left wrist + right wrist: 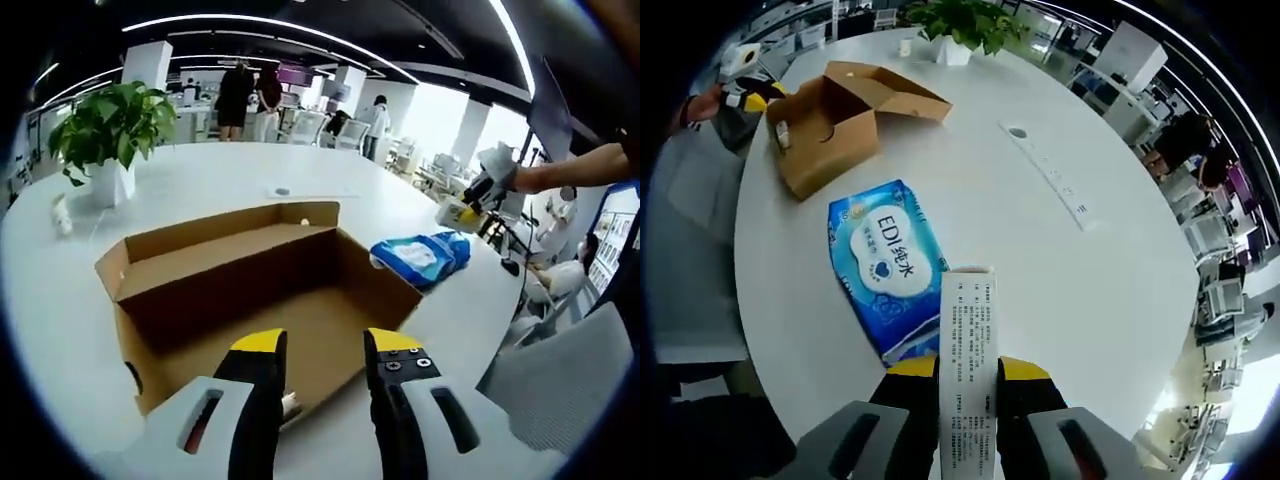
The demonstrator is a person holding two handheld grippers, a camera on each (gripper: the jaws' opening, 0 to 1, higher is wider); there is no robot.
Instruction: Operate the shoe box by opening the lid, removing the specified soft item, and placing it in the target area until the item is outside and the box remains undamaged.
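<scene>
From the left gripper view, the left gripper (325, 372) hangs over the near edge of the shoe box (255, 290), jaws apart with nothing between them. The box sits open on the white table (200, 170), its lid folded back and its floor bare, so I judge this gripper is hovering to steady it. The blue wipes pack (425, 255) lies on the table just beside the box's right wall, outside it. Farther right, the right gripper (462, 210) is held high above the table edge. A potted plant (108, 135) stands well off.

From the right gripper view, the right gripper (968, 375) is clamped on a slim white carton (968, 345) printed with fine text, lifted clear, probably to carry it to the target area. The wipes pack (885, 265) lies just ahead of the jaws, the open box (830, 125) beyond it.
</scene>
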